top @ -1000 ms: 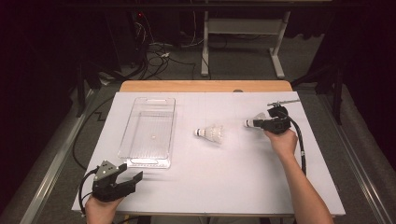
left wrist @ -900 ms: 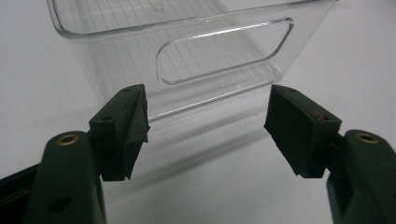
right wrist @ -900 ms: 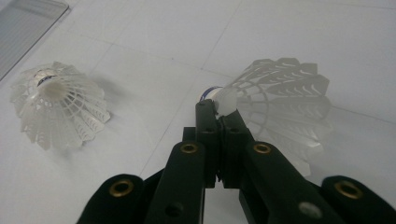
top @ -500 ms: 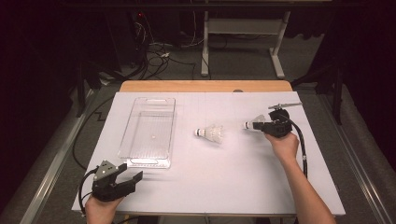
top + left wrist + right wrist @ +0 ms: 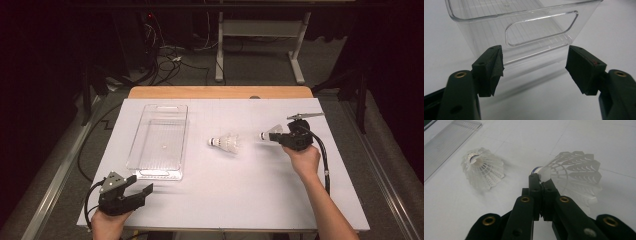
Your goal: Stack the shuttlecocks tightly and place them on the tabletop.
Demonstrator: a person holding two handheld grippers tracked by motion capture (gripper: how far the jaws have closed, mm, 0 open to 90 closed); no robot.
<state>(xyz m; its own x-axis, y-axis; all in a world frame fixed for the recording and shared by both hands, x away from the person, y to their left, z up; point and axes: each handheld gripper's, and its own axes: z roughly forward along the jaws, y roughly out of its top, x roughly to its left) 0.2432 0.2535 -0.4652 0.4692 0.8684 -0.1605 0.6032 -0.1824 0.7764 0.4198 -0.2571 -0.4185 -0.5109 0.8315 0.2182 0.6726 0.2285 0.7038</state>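
My right gripper (image 5: 541, 178) pinches one shuttlecock (image 5: 571, 173) by its skirt edge, lifted over the tabletop (image 5: 240, 195). The second shuttlecock (image 5: 227, 143) lies between it and the clear bin (image 5: 159, 140). Left gripper (image 5: 534, 67) rests, fingers spread. Next, I judge: carry it over the bin.

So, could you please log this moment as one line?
right gripper shut on held shuttlecock | second shuttlecock on table | left gripper open, facing clear bin

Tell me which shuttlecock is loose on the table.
The shuttlecock nearer the clear bin, lying on its side. The other shuttlecock is pinched in the right gripper.
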